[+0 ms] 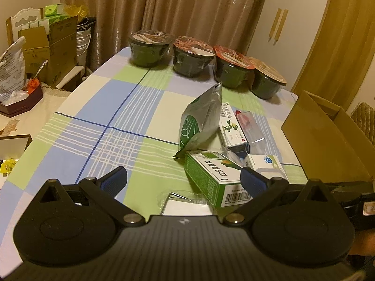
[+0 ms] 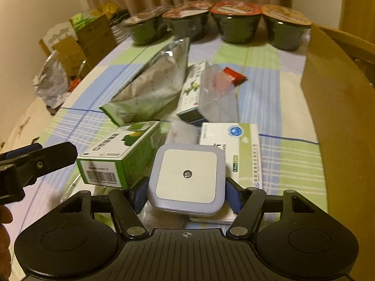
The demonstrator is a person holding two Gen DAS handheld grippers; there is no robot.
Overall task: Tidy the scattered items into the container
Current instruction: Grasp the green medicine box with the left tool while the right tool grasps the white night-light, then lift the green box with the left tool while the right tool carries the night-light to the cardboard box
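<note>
Home dining room (curtains (image 1: pixel 164 11), checked tablecloth (image 1: pixel 112 121))

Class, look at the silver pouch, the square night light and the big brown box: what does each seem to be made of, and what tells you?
Silver pouch: probably foil laminate; dull metallic sheen, creases.
Square night light: likely smooth matt plastic; rounded moulded corners.
Big brown box: cardboard; flat matt brown walls, folded flap.
</note>
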